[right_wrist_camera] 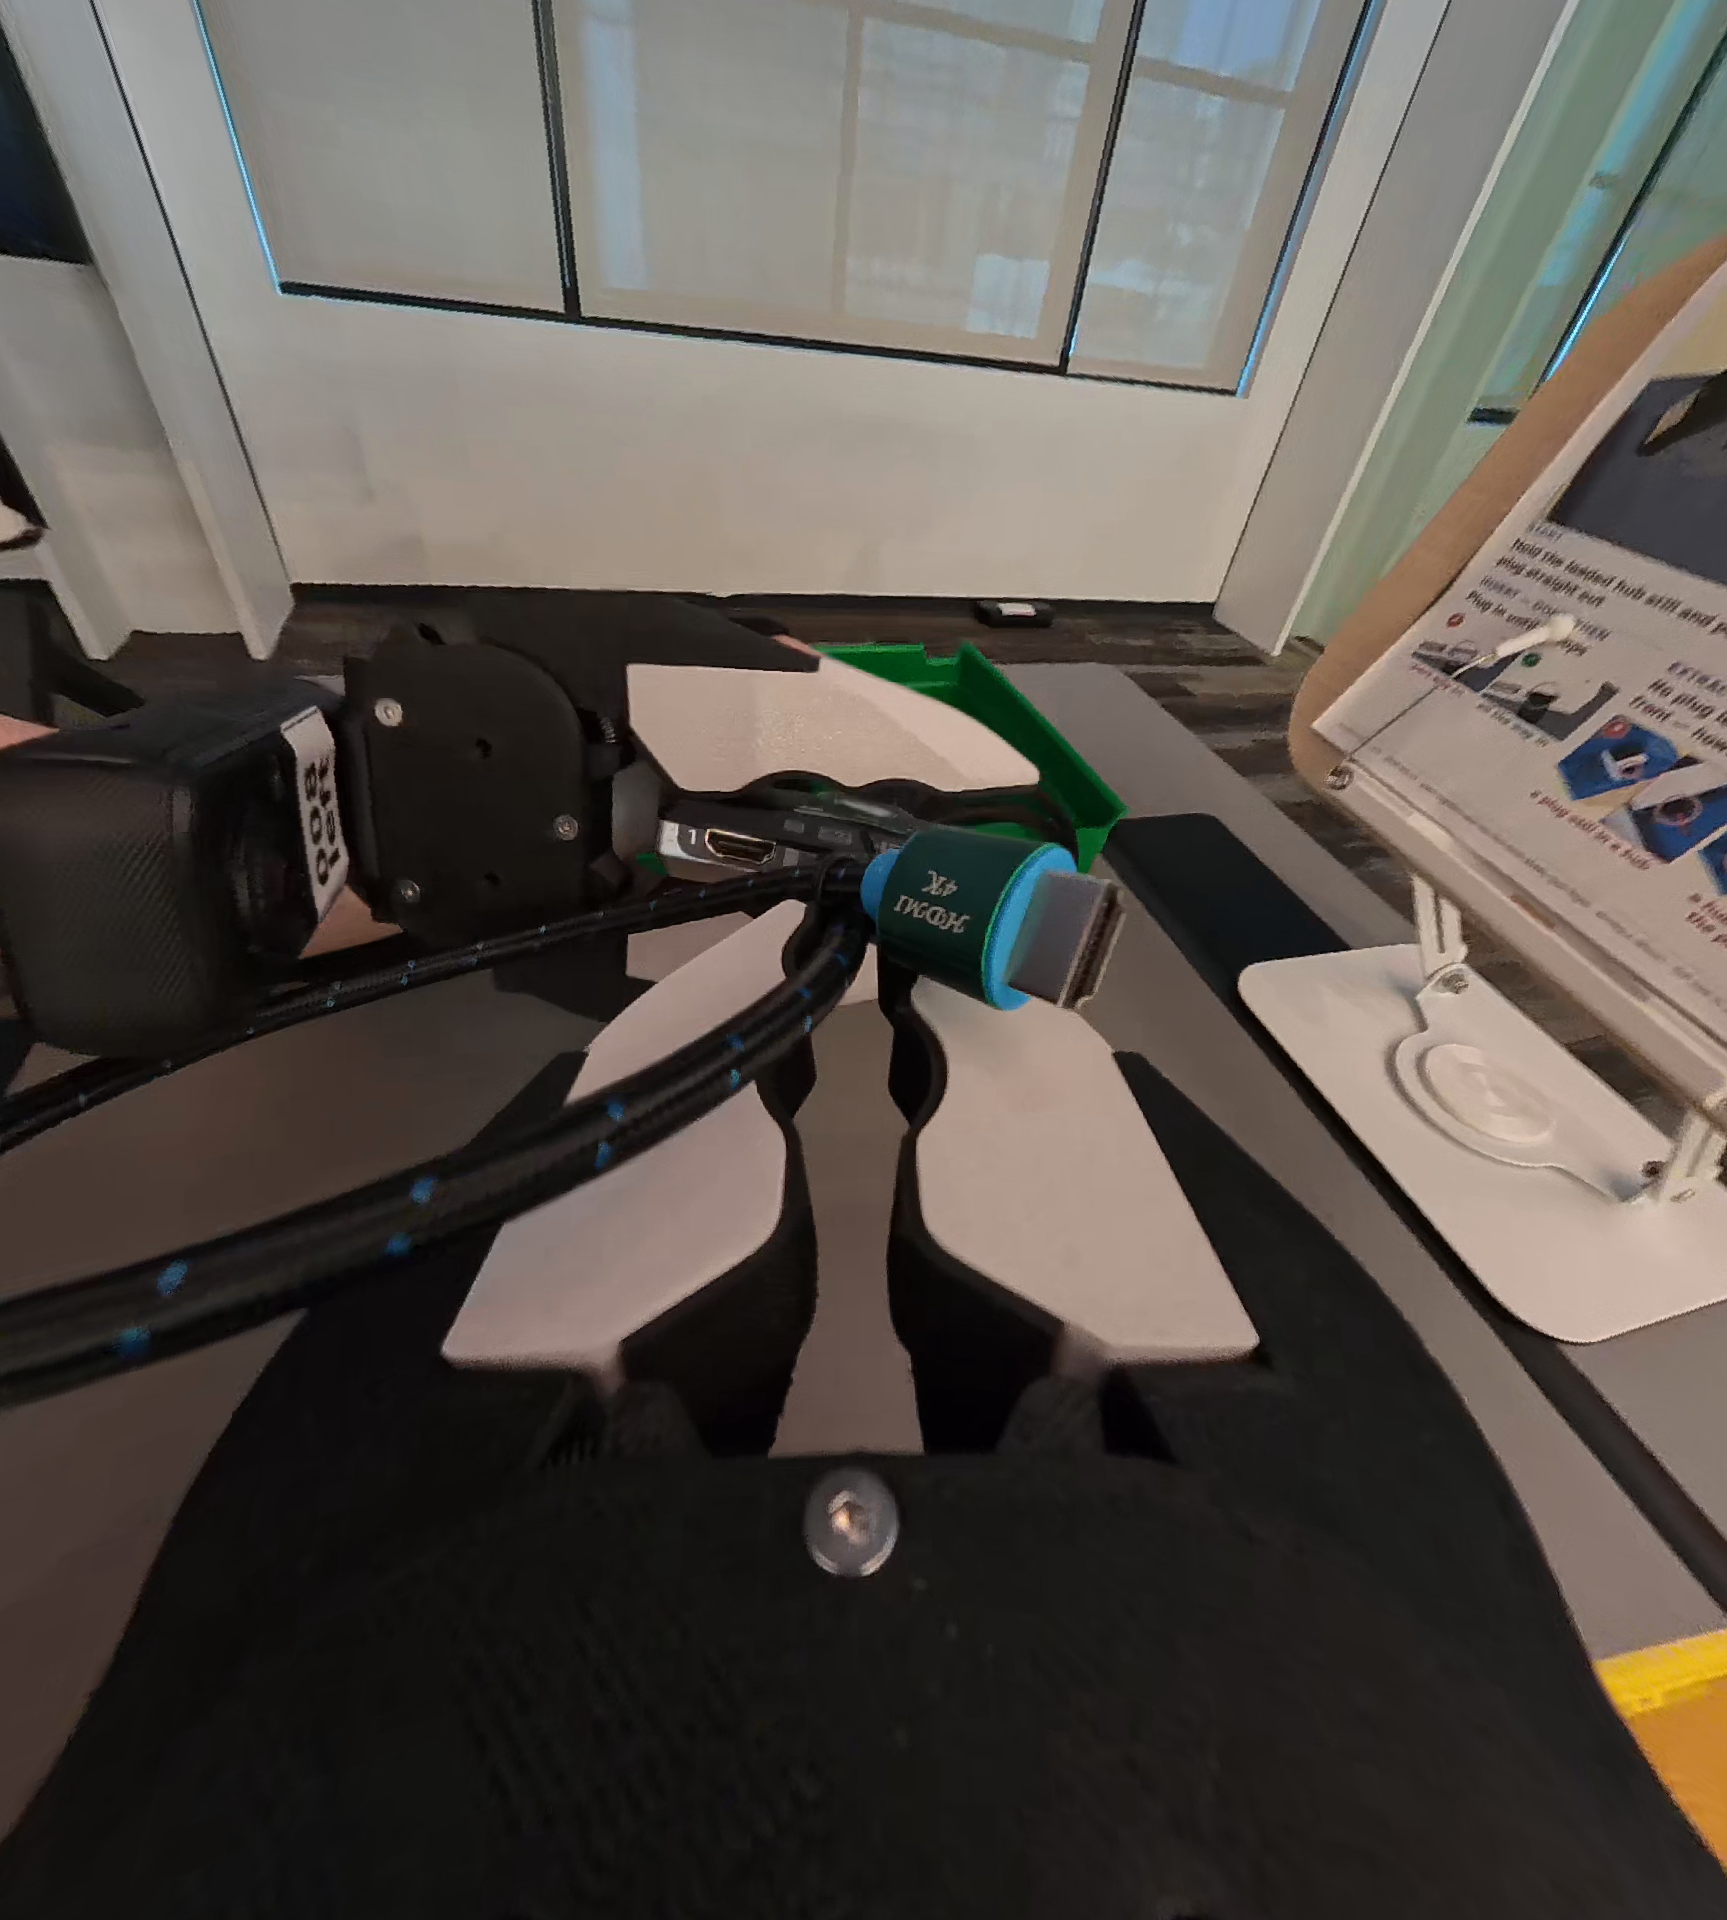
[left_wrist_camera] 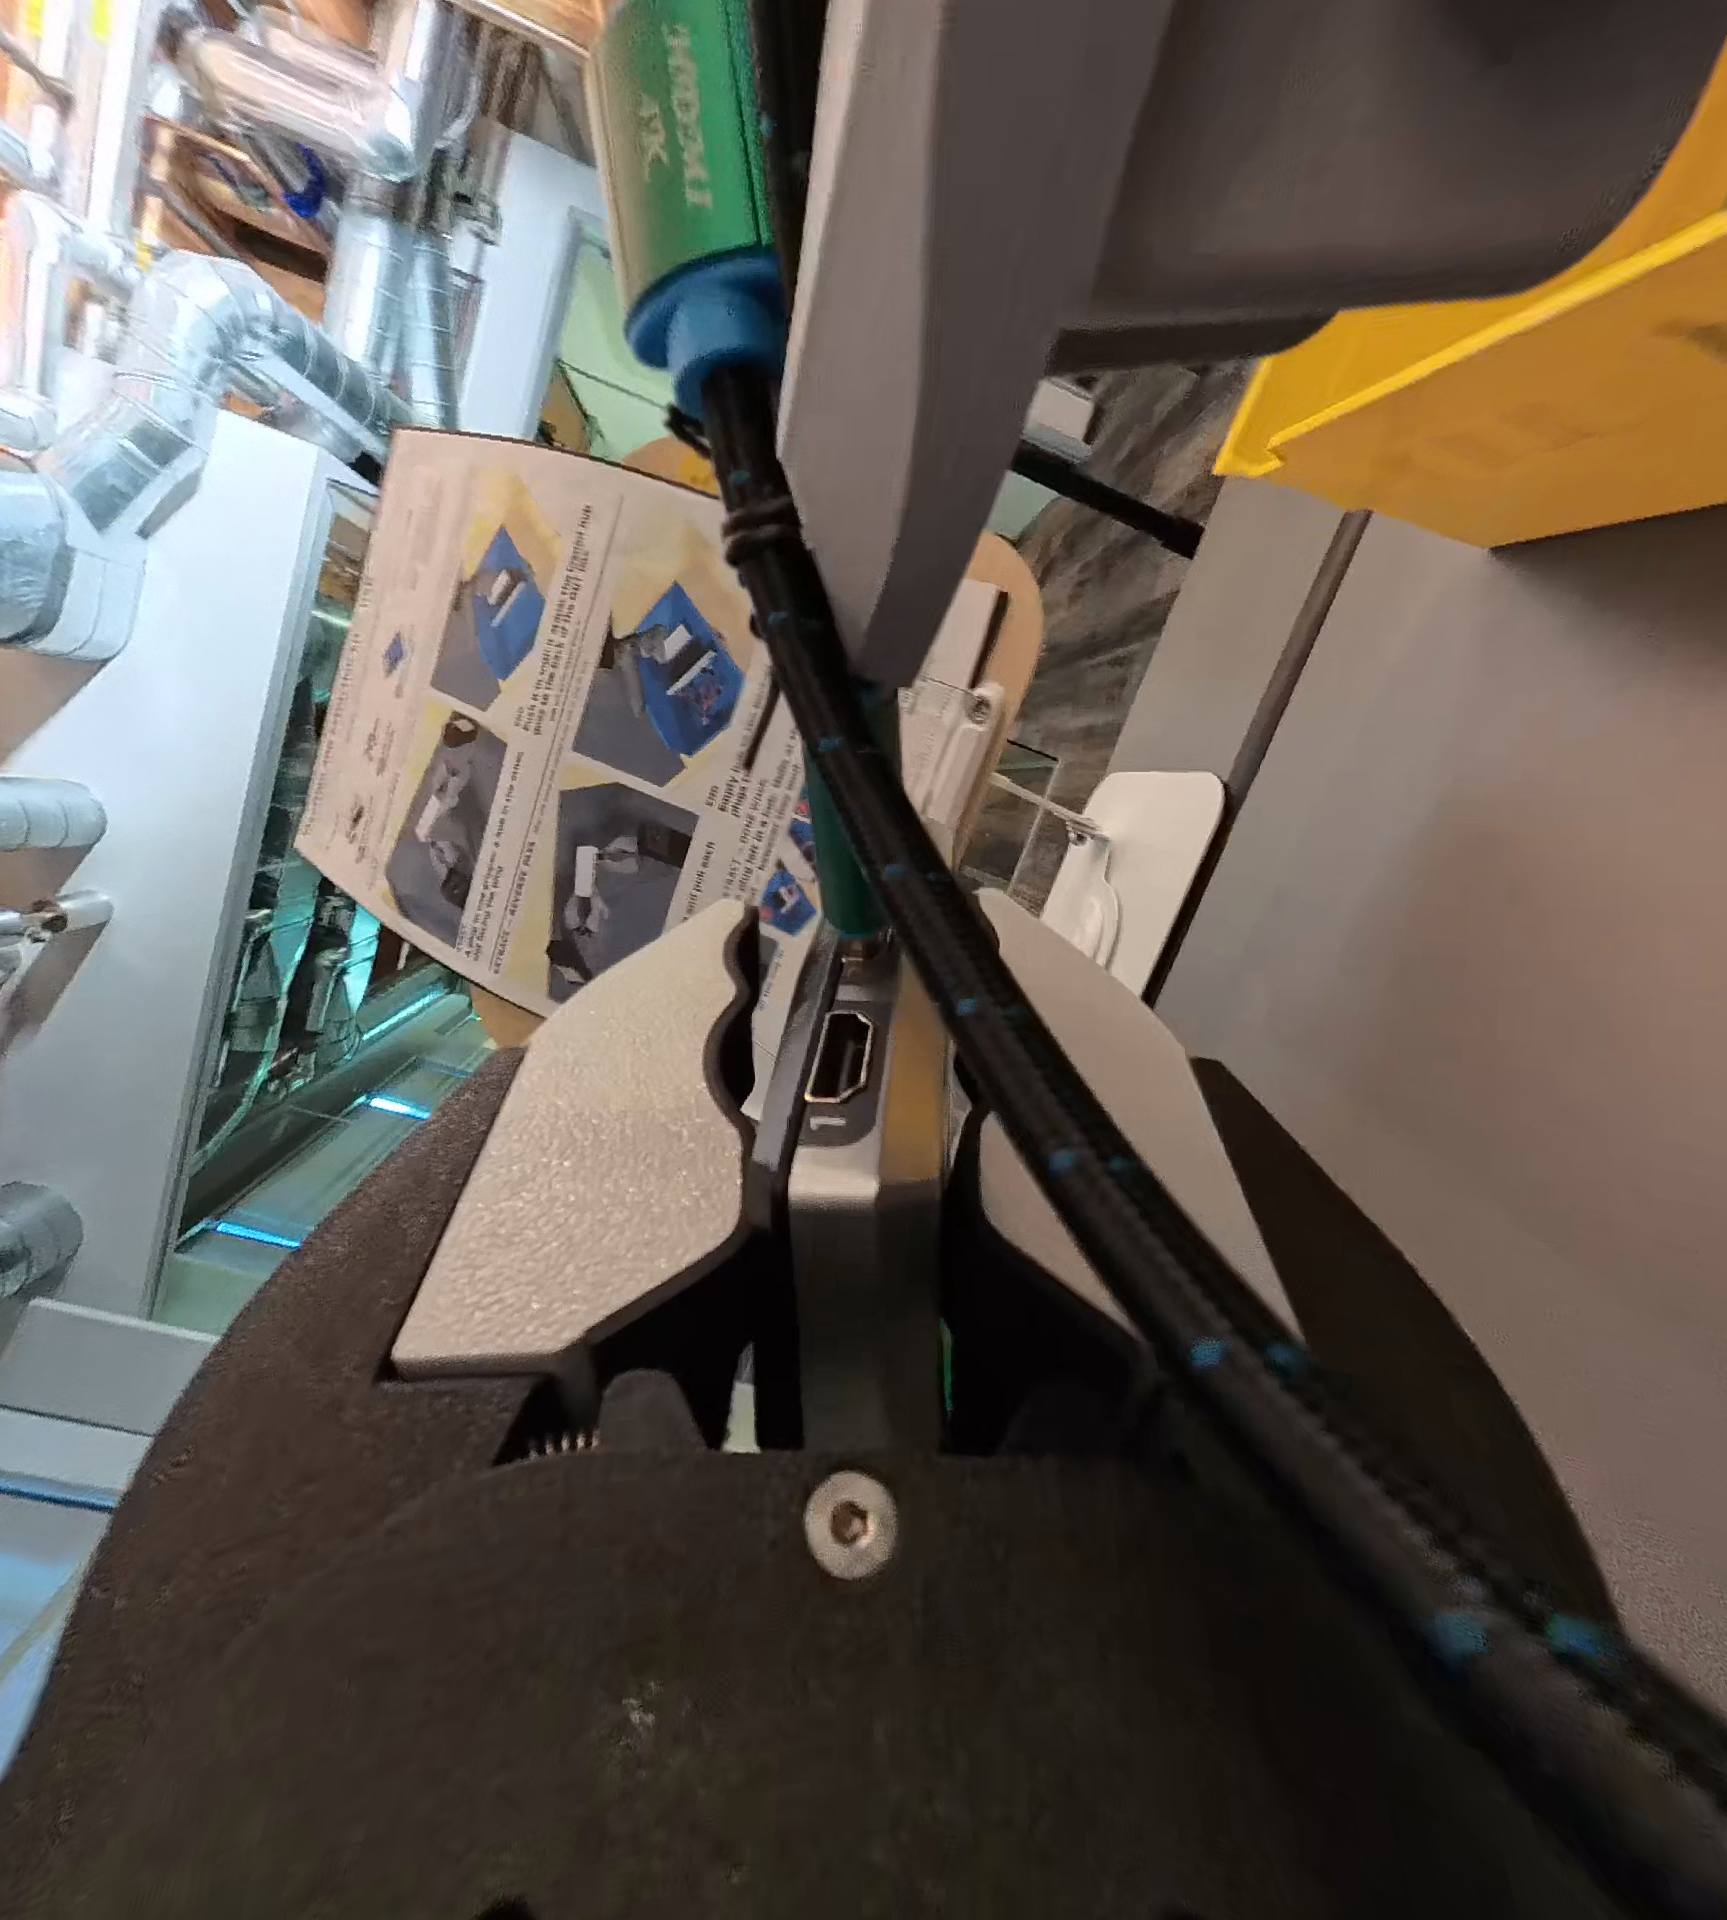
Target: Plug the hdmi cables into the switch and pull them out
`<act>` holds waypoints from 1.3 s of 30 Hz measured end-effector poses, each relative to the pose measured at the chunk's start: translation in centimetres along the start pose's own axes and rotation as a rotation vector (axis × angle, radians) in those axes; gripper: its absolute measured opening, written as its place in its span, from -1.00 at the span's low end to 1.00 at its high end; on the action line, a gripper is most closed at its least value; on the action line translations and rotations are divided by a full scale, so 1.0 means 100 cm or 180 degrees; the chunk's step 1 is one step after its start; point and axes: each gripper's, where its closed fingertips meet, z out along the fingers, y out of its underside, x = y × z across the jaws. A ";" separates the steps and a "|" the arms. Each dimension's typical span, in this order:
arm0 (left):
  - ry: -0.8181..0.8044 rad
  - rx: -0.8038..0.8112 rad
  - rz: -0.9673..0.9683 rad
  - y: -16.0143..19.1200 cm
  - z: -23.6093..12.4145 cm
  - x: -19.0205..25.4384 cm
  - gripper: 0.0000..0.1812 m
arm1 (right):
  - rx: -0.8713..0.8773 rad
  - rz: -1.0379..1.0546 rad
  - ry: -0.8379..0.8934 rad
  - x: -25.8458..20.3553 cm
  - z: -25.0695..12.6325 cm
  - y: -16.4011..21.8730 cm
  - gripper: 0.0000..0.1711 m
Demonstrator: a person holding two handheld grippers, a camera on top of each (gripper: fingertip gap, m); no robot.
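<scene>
My left gripper [left_wrist_camera: 864, 920] is shut on the grey HDMI switch [left_wrist_camera: 838, 1226], held edge-on between its fingers. One port [left_wrist_camera: 838, 1060] on the switch is empty, and a green plug [left_wrist_camera: 843, 883] sits in the port beyond it. In the right wrist view the left gripper [right_wrist_camera: 734, 821] holds the switch [right_wrist_camera: 734, 847] at centre left. My right gripper [right_wrist_camera: 859, 977] is shut on a black braided HDMI cable [right_wrist_camera: 526, 1153] just behind its green and blue plug [right_wrist_camera: 984, 925]. The plug is free of the switch, its metal end pointing right. The plug also shows in the left wrist view [left_wrist_camera: 682, 177].
A green tray [right_wrist_camera: 1025, 727] lies behind the left gripper. An instruction sheet on a board [right_wrist_camera: 1617, 675] stands on a white stand [right_wrist_camera: 1524, 1174] at right. A yellow bin [right_wrist_camera: 1721, 1745] is at the near right corner. A second braided cable [right_wrist_camera: 423, 966] trails left over the grey table [right_wrist_camera: 1202, 748]. About 6 centimeters separates my left fingertips from my right.
</scene>
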 end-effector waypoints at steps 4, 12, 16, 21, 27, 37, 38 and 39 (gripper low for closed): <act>-0.0094 -0.0113 0.0003 0.004 0.000 -0.004 -0.58 | -0.0014 -0.0271 0.0172 -0.003 0.000 -0.007 -0.88; 0.0290 -0.0273 -0.0098 0.017 0.006 0.012 -0.55 | -0.0169 -0.0564 0.0365 -0.004 0.004 -0.004 -0.89; 0.0410 -0.0218 -0.0187 0.017 0.006 0.009 -0.61 | -0.0179 -0.0449 0.0326 -0.005 0.005 -0.004 -0.89; 0.0097 -0.0108 0.0099 0.015 0.003 -0.003 -0.61 | -0.0267 -0.0273 0.0347 -0.007 0.006 -0.004 -0.88; -0.0010 -0.0033 0.0158 0.012 -0.001 -0.009 -0.61 | -0.0183 -0.0317 0.0392 -0.008 0.008 -0.005 -0.89; 0.0058 0.0063 0.0222 0.004 -0.004 -0.004 -0.61 | -0.0176 -0.0134 0.0140 -0.008 0.003 0.000 -0.89; 0.0094 -0.0007 0.0221 0.005 -0.002 -0.002 -0.61 | -0.0233 -0.0199 0.0145 -0.007 0.002 0.002 -0.89; 0.0041 -0.0014 0.0223 0.004 -0.003 -0.004 -0.61 | -0.0196 -0.0290 0.0140 -0.007 0.000 0.001 -0.89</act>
